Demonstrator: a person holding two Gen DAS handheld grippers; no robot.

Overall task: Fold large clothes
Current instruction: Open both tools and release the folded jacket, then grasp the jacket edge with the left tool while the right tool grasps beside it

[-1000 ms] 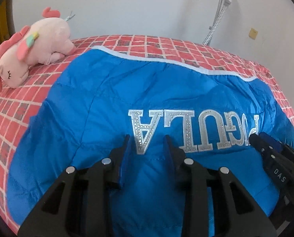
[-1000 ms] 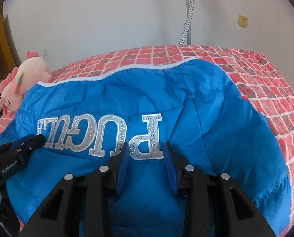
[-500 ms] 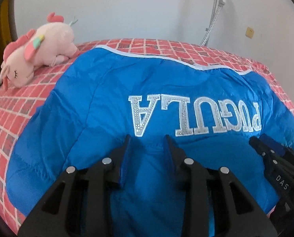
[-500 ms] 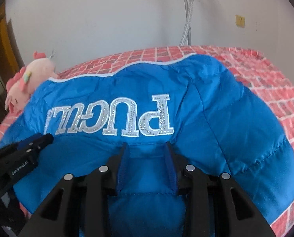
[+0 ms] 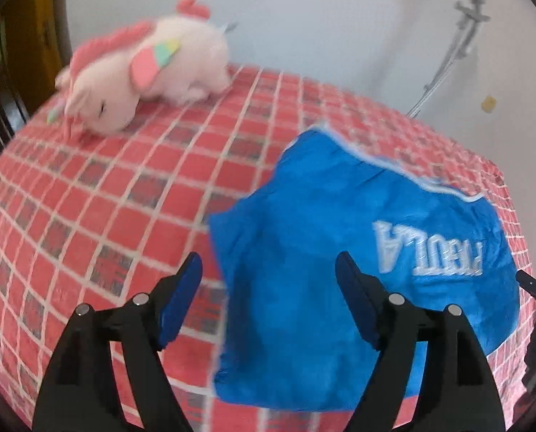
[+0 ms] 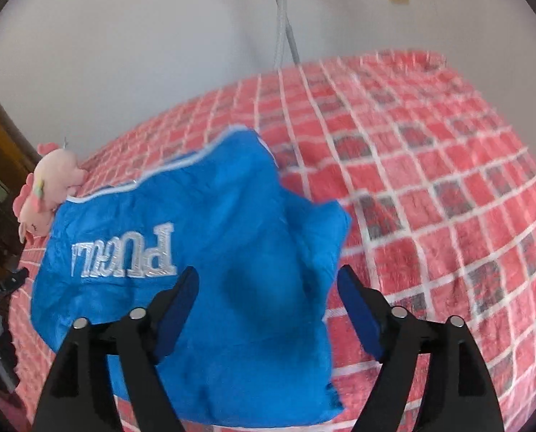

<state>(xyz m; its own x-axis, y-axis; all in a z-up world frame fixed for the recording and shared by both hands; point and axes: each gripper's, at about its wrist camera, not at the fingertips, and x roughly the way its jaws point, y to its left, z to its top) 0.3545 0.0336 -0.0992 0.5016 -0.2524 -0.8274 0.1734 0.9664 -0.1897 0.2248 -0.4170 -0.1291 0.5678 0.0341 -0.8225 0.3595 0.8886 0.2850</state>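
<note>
**Both tongs spread, jacket lying folded on bed**

On the red checked bedspread (image 5: 98,194) lies the blue jacket (image 5: 321,259), a folded bundle, not held by anything. Left gripper (image 5: 268,280) hangs over its left edge with jaws spread wide, nothing between them; right gripper (image 6: 266,288) hangs over its right part, also spread and empty. Likely both are clear of the cloth so the fold can settle, each near a side edge for the next fold. White-trimmed edge (image 6: 167,171) points toward the wall, and silver lettering (image 6: 124,255) reads upside down to both cameras. Long axis looks to run near-to-far, though blur makes that uncertain. Pink plush toy (image 5: 142,72) sits well apart, by the wall.
</note>
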